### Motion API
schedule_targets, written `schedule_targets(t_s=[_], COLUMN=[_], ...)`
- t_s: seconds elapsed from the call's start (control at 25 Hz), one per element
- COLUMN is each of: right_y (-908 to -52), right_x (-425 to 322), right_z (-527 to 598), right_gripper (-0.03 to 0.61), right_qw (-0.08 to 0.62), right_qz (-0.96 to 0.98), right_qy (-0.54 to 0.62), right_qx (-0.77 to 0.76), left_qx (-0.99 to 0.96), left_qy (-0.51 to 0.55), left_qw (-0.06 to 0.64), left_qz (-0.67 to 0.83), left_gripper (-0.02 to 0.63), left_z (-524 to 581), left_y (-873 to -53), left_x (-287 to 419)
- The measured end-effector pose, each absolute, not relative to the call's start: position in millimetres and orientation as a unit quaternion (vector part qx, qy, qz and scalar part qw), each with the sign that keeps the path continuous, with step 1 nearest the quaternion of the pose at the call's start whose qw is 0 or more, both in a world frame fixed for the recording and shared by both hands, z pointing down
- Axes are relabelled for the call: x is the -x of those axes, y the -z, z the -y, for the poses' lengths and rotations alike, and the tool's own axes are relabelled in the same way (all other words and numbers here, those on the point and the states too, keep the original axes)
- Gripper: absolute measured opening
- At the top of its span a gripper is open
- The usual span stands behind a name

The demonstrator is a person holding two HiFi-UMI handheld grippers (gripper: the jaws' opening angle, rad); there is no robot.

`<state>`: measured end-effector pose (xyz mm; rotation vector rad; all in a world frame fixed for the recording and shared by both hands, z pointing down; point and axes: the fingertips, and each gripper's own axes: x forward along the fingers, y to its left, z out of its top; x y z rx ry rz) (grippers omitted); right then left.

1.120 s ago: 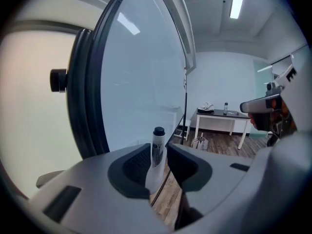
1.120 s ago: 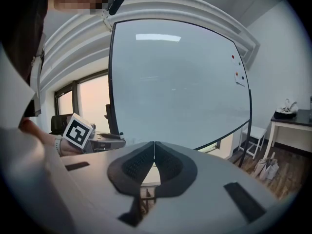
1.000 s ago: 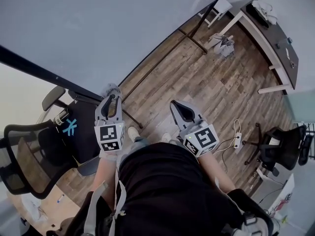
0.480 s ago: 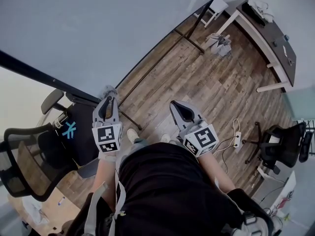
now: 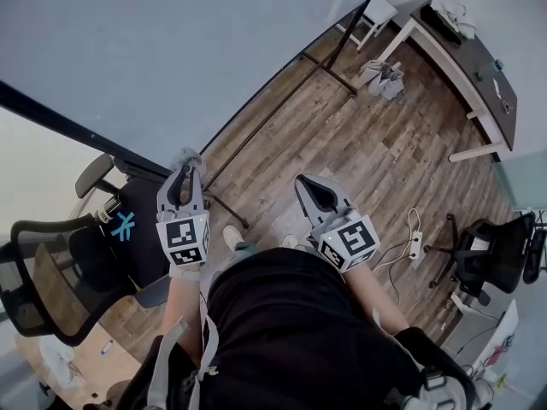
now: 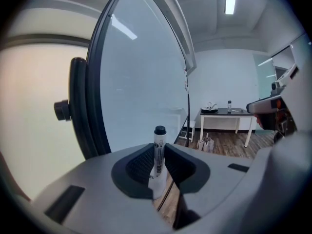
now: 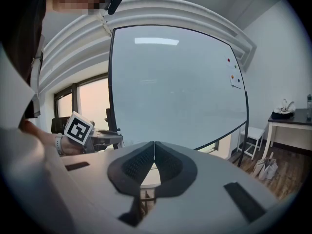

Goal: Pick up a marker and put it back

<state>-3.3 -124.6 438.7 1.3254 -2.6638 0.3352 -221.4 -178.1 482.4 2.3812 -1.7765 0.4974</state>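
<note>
A white marker (image 6: 158, 156) with a black cap stands upright between the pads of my left gripper (image 6: 158, 152), which is shut on it. The cap sticks out above the jaws. In the head view the left gripper (image 5: 182, 176) is raised close to the lower edge of the big whiteboard (image 5: 171, 49), and the marker itself is hard to make out there. My right gripper (image 5: 313, 188) hangs over the wood floor to the right, its jaws shut with nothing between them (image 7: 154, 147).
A black mesh office chair (image 5: 51, 263) stands at the left beside a dark seat with a blue logo (image 5: 121, 223). A dark desk (image 5: 466, 49) is at the far right, bags (image 5: 385, 75) beside it. Another chair (image 5: 491, 254) and a power strip (image 5: 414, 242) are at the right.
My left gripper has drifted slightly to the left along the whiteboard's lower edge. The right gripper has stayed where it was.
</note>
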Motion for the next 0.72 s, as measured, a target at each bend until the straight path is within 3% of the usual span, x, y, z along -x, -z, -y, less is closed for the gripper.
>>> schedule_targets(t_s=[0.72], right_y=[-421], right_x=[-40], right_z=[128], right_gripper=[0.014], right_qw=[0.034], right_qz=[0.882], right_qy=[-0.104], right_qx=[-0.458], left_qx=[-0.799], left_qy=[-0.156], left_qw=[-0.045], left_qz=[0.58], left_gripper=[0.072], left_z=[186], left_y=[-400], left_x=[169])
